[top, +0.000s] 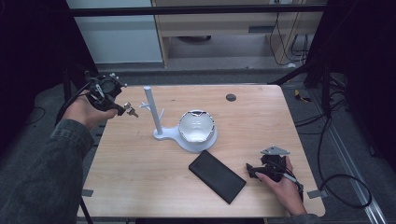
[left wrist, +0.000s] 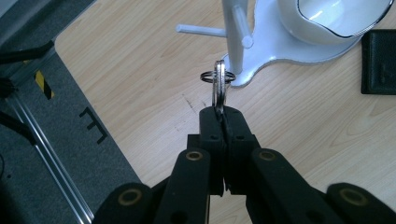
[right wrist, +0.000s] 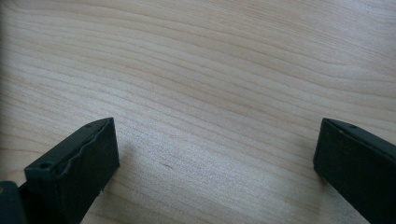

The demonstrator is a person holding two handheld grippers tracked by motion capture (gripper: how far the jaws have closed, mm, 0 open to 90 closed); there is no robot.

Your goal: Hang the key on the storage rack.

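Observation:
My left gripper (top: 125, 110) (left wrist: 219, 114) is shut on a metal key (left wrist: 218, 88) with a thin key ring (left wrist: 205, 77) through it. It hangs above the table's left edge, a short way left of a white stand (top: 153, 109) (left wrist: 233, 37) with an upright post and short side pegs. On the stand's flat base rests a white bowl (top: 197, 126) (left wrist: 341, 18). Low over the wood at the front right corner, my right gripper (top: 254, 170) (right wrist: 215, 158) stands open with bare table between its jaws.
A black flat case (top: 217, 176) (left wrist: 379, 60) lies on the table (top: 140, 168) in front of the bowl, left of my right gripper. A dark round spot (top: 230, 97) marks the far side. Off the left edge are grey floor and a metal rail (left wrist: 42, 149).

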